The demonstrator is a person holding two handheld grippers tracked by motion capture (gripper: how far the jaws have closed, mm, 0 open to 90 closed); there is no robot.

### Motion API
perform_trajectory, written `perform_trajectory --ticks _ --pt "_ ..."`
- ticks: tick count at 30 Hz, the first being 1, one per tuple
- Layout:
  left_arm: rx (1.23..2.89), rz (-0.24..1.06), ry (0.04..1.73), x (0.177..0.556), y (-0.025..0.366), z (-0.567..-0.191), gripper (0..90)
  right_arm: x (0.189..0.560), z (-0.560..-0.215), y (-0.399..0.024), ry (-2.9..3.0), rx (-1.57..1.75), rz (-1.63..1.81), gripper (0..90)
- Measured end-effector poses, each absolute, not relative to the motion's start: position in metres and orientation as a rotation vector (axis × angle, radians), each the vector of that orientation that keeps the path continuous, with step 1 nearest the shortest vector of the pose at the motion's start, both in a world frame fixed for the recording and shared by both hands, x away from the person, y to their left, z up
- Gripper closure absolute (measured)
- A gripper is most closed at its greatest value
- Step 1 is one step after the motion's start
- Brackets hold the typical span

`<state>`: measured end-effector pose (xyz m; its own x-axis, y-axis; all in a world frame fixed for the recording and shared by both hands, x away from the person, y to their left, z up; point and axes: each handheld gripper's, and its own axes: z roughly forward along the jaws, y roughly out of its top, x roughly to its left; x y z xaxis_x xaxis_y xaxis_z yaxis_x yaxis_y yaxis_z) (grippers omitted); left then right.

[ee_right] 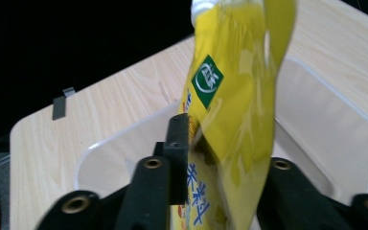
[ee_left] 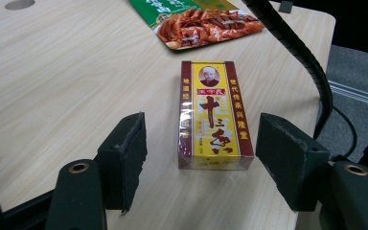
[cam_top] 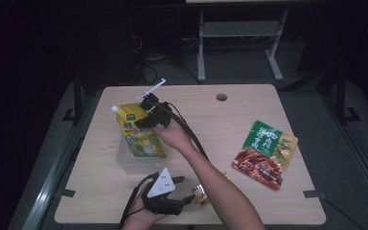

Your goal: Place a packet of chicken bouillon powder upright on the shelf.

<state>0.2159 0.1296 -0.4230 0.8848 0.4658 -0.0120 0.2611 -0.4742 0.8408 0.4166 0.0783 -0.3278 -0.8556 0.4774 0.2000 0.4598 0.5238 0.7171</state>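
A yellow spouted pouch [cam_top: 141,136] stands tilted with its lower end in a clear plastic container [cam_top: 129,163]. My right gripper [cam_top: 142,123] reaches across from the right and holds the pouch at its upper part. In the right gripper view the pouch [ee_right: 235,96] fills the gap of my right gripper [ee_right: 215,158]: one pad lies against its edge, the other is hidden behind it. Near the front edge my left gripper [cam_top: 186,189] stands open, pointing at a small yellow and maroon box [cam_top: 201,194]. That box [ee_left: 214,115] lies flat just beyond the wide-apart pads of my left gripper [ee_left: 201,139], untouched.
A green and red snack packet [cam_top: 266,153] lies flat at the table's right side. A round cable hole [cam_top: 221,97] is at the back edge. The right forearm and its black cable [ee_left: 306,62] cross the table diagonally above the small box.
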Motion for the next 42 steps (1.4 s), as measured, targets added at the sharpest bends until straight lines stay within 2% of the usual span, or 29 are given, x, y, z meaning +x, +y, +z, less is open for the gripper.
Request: perform_trajectory --ticks 4,9,26,42 --pt "2.084 0.266 0.524 0.213 0.128 -0.423 34.3 0.417 -0.332 0.077 2.735 0.851 1.295 86.9" --pt "2.086 0.273 0.521 0.212 0.129 -0.422 34.3 0.411 -0.332 0.076 2.715 0.843 1.336 89.5" --pt "2.093 0.268 0.514 0.21 0.128 -0.423 34.1 0.389 -0.327 0.069 2.557 0.791 1.519 90.0" --pt "2.094 0.28 0.519 0.213 0.131 -0.423 34.2 0.388 -0.357 0.063 2.506 0.834 1.551 89.6"
